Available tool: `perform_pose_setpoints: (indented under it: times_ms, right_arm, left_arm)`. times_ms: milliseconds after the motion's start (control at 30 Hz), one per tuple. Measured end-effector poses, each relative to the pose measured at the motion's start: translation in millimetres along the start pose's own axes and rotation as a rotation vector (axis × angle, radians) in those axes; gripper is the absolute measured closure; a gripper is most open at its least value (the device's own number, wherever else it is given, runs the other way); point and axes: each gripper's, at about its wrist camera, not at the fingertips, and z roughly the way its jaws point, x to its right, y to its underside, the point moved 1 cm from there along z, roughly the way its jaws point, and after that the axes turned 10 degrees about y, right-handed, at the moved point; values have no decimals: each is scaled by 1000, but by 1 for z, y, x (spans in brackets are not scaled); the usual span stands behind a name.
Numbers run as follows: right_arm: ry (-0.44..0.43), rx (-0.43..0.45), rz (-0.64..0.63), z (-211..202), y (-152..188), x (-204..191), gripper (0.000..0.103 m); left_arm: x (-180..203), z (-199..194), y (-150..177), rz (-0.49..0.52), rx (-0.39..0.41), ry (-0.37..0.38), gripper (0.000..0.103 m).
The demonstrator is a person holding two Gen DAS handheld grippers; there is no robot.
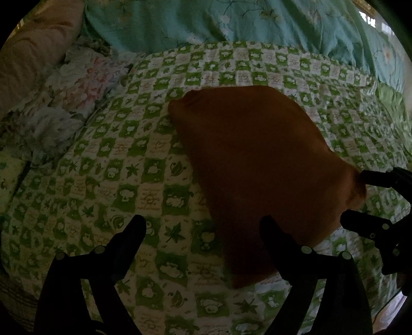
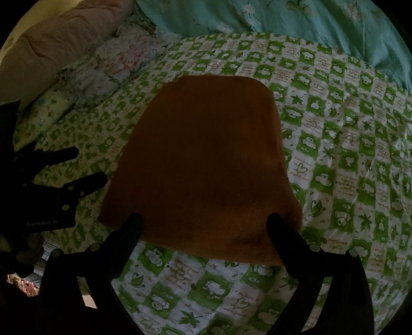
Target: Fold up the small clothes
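Note:
A small orange-brown garment (image 2: 203, 165) lies flat on a green-and-white checked quilt (image 2: 334, 144); it also shows in the left wrist view (image 1: 257, 159). My right gripper (image 2: 203, 226) is open, its fingers over the garment's near edge, holding nothing. In the left wrist view the right gripper (image 1: 352, 198) is at the garment's right corner with its jaws apart. My left gripper (image 1: 203, 226) is open and empty, its right finger (image 1: 273, 232) over the garment's near left edge. In the right wrist view the left gripper (image 2: 92, 166) sits just left of the garment.
A teal floral duvet (image 1: 231, 23) lies along the far side. A floral pillow (image 1: 72, 85) and a beige cushion (image 1: 36, 51) lie at the far left. The checked quilt (image 1: 116, 154) spreads around the garment on all sides.

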Motion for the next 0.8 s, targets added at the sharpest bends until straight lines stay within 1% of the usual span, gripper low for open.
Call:
perform_pose_setpoints:
  times_ms: [800]
  right_arm:
    - [-6, 7, 5, -1, -4, -2, 6]
  left_arm:
    - [-4, -3, -2, 1, 17, 11, 11]
